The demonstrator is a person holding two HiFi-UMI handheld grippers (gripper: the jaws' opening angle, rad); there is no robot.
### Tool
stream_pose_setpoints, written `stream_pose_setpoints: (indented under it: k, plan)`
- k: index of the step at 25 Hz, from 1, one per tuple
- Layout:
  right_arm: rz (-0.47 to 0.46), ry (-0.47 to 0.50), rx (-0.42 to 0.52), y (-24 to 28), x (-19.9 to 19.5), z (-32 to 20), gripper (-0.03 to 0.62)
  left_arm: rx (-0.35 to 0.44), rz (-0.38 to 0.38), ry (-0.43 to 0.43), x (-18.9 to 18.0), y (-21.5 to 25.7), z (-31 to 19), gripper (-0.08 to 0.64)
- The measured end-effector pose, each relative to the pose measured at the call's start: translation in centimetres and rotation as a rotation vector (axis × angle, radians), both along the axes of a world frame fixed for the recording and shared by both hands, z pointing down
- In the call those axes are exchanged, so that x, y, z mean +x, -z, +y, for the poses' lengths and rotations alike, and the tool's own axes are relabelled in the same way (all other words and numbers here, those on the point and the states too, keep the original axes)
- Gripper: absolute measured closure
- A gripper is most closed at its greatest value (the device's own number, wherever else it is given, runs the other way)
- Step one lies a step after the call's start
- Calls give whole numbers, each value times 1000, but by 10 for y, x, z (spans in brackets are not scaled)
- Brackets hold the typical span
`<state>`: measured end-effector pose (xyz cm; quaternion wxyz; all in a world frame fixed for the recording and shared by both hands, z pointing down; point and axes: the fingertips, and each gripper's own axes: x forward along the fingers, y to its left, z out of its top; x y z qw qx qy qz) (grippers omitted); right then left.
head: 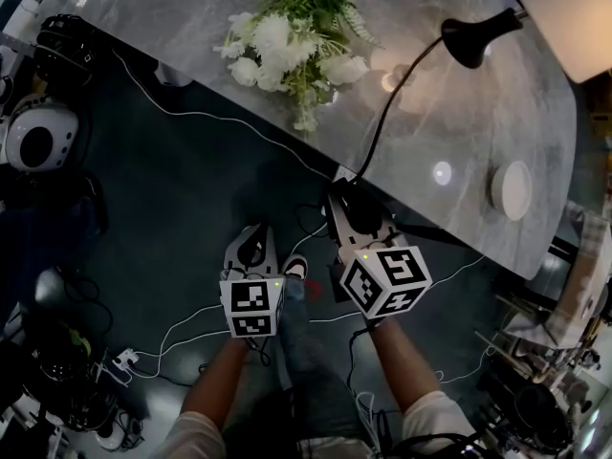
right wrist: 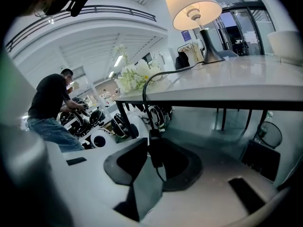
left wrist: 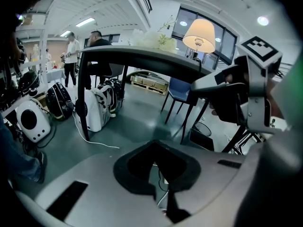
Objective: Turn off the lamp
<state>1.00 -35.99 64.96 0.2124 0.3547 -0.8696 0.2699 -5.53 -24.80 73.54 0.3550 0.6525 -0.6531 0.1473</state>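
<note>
**Grippers held low off the table edge, switch caught, lamp lit**

Right gripper is parked just below the edge of the table. Its jaws are closed in on the inline switch hanging on the cord, with the pads seemingly touching both sides. Left gripper is pinched together on nothing, off to the side. The lamp is seen up on the table past the flowers, shade glowing.

Risk-wise, if the switch body gets squeezed instead of its button, nothing would be clicked. With too much tug, the lamp could be dragged by the cord. The button side can't be made out, and the shade is cut off in the head view.
</note>
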Motion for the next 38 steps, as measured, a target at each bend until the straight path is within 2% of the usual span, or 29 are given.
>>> stream_pose_setpoints:
  k: [8, 38]
  plan:
    - [-7, 1, 3, 2, 1, 0, 531, -8, -1, -4, -2, -4, 0, 565]
    - [-37, 29, 6, 5, -2, 1, 525, -16, -6, -9, -2, -8, 0, 565]
